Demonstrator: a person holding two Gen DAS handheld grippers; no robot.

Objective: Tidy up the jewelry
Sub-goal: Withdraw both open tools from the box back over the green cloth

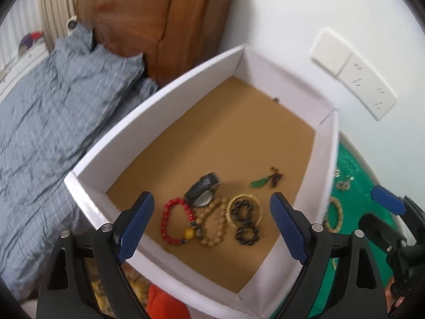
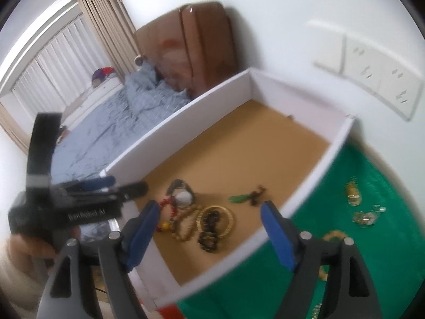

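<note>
White wall [image 1: 279, 13] fills the back of my left camera view, with a pale switch and socket plate [image 1: 353, 71] on it. A brown headboard [image 1: 159, 21] stands by a bed with a grey checked blanket [image 1: 53, 122]. A white box [image 1: 164, 101] with a brown floor sits in front of me. Inside it, near my side, lie a red bead bracelet [image 1: 175, 220], a tan bead bracelet [image 1: 212, 226], a black bead bracelet [image 1: 245, 220] on a gold ring, a watch [image 1: 203, 188] and a green pendant [image 1: 261, 183]. My left gripper [image 1: 212, 223] hangs over them, its blue fingers [image 1: 135, 226] wide apart and holding nothing. A green cloth [image 1: 353, 164] lies just beside the box.

From my right camera I see window blinds [image 2: 47, 69] and a tan curtain [image 2: 106, 26] past the bed. My right gripper [image 2: 209, 234] is also spread wide with nothing in it, over the box's near wall. More small gold pieces [image 2: 353, 191] lie on the green cloth outside the box.
</note>
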